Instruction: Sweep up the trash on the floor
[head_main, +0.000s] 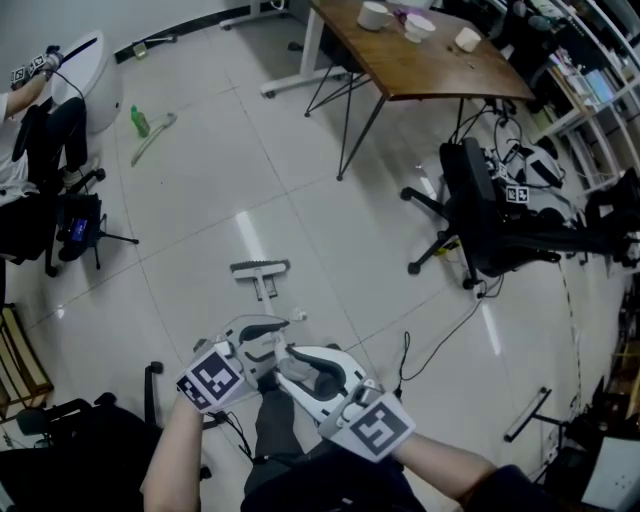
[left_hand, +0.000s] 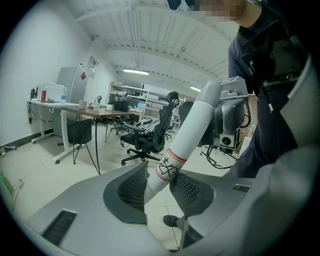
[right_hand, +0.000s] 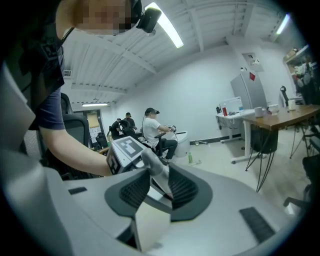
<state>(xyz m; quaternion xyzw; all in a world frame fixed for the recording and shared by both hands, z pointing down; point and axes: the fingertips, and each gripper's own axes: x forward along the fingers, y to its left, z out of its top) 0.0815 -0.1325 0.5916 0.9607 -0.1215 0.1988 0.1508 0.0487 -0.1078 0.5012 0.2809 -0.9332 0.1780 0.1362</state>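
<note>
Trash: green plastic bottle (head_main: 140, 122) and pale curved scrap (head_main: 155, 137) just beside it, on tiles, far upper-left in head view. Grey broom head (head_main: 260, 268) on floor, well apart, down-right of trash, long axis crosswise. White red-banded broom handle (left_hand: 192, 135) slants up. Left gripper (left_hand: 159, 184) lower, pads clamping handle. Right gripper (right_hand: 159, 187) gripping upper end. Sweep likely must travel up-left.

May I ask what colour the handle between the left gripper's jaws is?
White handle with red bands; best in the left gripper view.

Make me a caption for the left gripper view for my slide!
The left gripper grips a white, red-striped handle between its fingers, an office chair behind.
</note>
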